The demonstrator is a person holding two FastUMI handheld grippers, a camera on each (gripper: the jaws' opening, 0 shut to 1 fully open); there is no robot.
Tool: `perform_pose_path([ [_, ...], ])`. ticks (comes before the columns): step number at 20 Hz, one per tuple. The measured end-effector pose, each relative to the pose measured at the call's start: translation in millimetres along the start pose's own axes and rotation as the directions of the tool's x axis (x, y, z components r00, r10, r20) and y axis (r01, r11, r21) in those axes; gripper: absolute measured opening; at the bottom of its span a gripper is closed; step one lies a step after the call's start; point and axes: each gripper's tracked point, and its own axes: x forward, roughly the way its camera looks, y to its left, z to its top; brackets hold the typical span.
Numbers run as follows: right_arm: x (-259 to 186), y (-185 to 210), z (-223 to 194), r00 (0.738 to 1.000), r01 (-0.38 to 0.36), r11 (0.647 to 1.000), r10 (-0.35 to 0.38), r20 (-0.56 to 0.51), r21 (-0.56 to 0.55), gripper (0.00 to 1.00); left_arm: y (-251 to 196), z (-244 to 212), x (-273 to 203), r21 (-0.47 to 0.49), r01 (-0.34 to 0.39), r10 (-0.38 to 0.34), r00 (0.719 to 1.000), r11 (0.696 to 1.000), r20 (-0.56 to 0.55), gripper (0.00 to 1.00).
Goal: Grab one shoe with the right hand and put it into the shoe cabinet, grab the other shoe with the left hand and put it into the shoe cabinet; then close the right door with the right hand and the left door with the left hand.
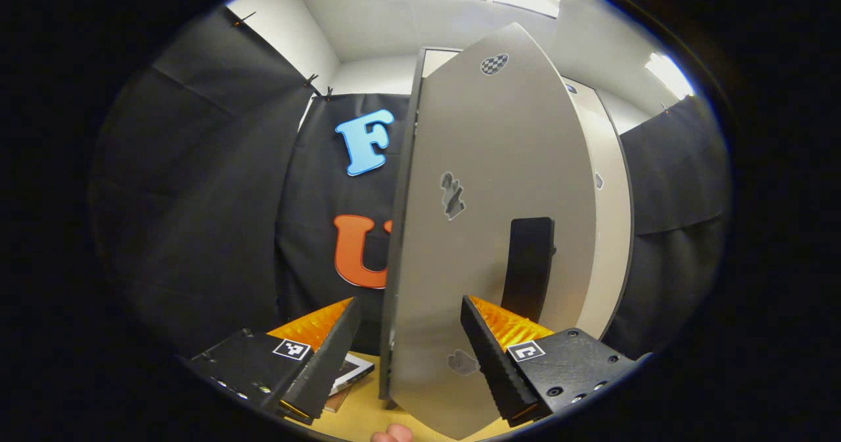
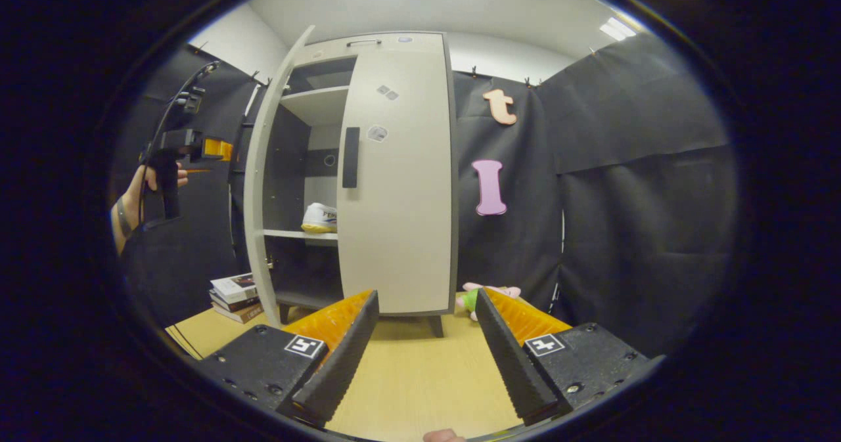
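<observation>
The shoe cabinet [image 2: 394, 41] stands on the wooden table. Its right door [image 2: 401, 179] is shut and carries a black handle [image 2: 351, 157]. The left door [image 2: 263, 186] stands ajar. A white shoe with a yellow sole [image 2: 320, 219] lies on the middle shelf in the gap. My right gripper [image 2: 426, 297] is open and empty, low over the table in front of the cabinet. In the left gripper view the left door [image 1: 493, 232] is very close. My left gripper [image 1: 410, 301] is open, its fingers on either side of the door's edge, near the black handle [image 1: 529, 268]. A hand holds this left gripper [image 2: 197, 148] beside the door.
A stack of books [image 2: 233, 294] lies on the table [image 2: 420, 376] left of the cabinet, also seen as the books [image 1: 351, 371] by my left finger. A pink and green plush toy [image 2: 486, 294] sits at the cabinet's right foot. Black cloth walls close in all around.
</observation>
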Motion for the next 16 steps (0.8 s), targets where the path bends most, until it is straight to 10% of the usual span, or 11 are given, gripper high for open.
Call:
perform_pose_path([
  [16,-6.3,-29.0,-6.3,0.997,0.079,0.997,-0.078,-0.015,0.028,0.96,-6.6,13.9,3.4,-0.002,-0.046,0.046,0.997,0.999,0.055,0.95],
])
